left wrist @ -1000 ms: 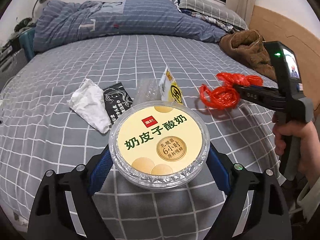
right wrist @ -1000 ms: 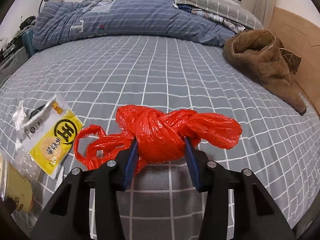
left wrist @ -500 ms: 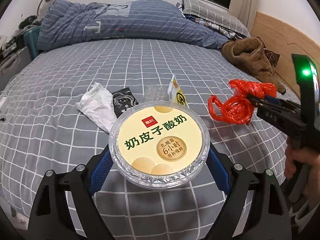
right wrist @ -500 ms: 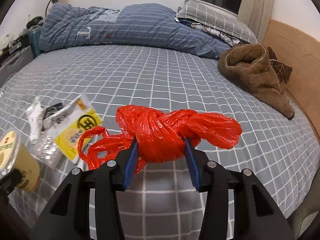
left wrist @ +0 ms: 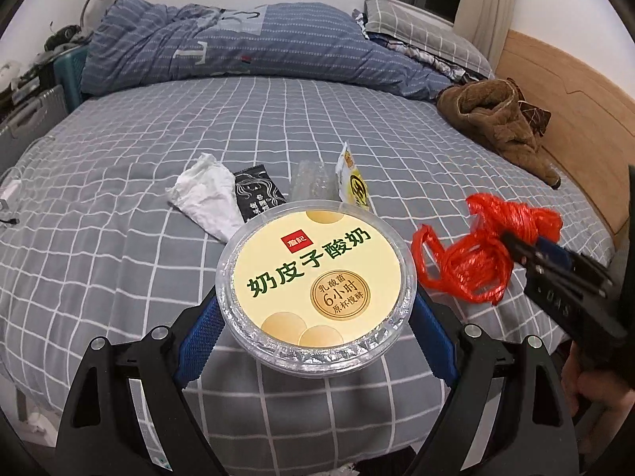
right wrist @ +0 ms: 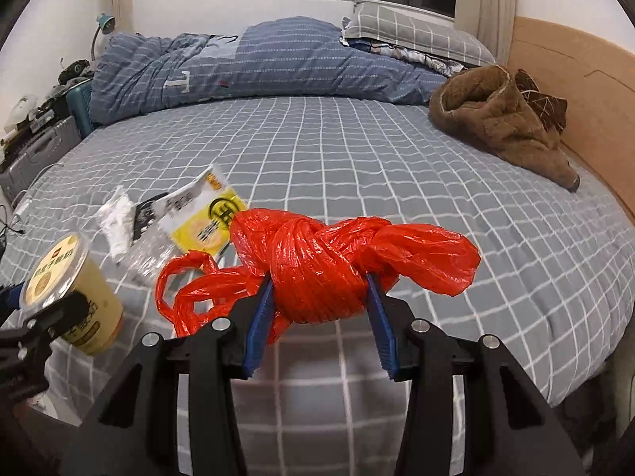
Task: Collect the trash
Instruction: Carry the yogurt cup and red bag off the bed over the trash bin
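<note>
Between the blue-padded fingers of the left gripper [left wrist: 315,309] sits a round yogurt cup [left wrist: 315,283], its jaws clamped against the cup's sides just below the clear rim. The cup's cream lid with green Chinese lettering faces up, and it is held above a bed [left wrist: 119,206] covered in a grey sheet with white grid lines.

Just beyond the left jaws, four pieces of trash lie on the sheet in a loose row: a crumpled white tissue [left wrist: 204,200] to the left, a black wrapper [left wrist: 258,196] touching it, a clear plastic piece [left wrist: 311,180] straight ahead, and a yellow and white packet [left wrist: 353,182] beside that.

To the right of the left jaws, the right gripper [right wrist: 319,305] has its jaws shut tight on a knotted red plastic bag [right wrist: 317,269]. The bag's knot bulges above the fingers, its handles trail to the left and a loose tail hangs to the right, clear of the sheet.

Far beyond both jaws lie a bunched blue striped duvet [right wrist: 238,67], a grey checked pillow [right wrist: 412,35] and, to the right, a brown fleecy garment [right wrist: 500,119] near a wooden headboard [right wrist: 587,91].
</note>
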`<state>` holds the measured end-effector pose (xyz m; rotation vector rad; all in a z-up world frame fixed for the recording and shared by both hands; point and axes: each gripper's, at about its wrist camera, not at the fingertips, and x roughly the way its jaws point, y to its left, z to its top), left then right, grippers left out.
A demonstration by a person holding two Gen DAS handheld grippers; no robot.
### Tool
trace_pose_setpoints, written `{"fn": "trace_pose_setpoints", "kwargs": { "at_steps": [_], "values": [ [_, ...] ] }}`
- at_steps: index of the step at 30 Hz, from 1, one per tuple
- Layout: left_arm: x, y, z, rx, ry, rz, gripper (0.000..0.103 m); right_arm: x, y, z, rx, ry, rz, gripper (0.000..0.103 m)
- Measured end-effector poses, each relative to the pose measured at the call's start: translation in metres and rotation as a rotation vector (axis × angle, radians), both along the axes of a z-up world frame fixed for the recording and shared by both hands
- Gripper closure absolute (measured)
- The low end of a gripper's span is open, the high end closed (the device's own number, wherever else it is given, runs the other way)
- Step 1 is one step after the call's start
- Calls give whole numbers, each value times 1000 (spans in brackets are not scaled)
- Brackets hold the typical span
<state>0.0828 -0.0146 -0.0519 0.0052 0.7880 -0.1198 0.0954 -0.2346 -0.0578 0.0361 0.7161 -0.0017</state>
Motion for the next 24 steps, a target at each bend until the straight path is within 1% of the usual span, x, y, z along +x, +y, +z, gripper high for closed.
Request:
{"fn": "trace_pose_setpoints", "kwargs": {
  "at_steps": [5, 9, 24],
  "values": [
    [-11, 4, 2, -3, -1, 7, 18, -24, 2, -1, 23, 5, 12, 60],
    [-19, 4, 2, 3, 3, 6, 19, -42, 4, 5, 18, -19, 13, 60],
    [-53, 5, 2, 17, 14, 10, 18, -87, 7, 7, 39, -11, 30, 60]
  ]
}}
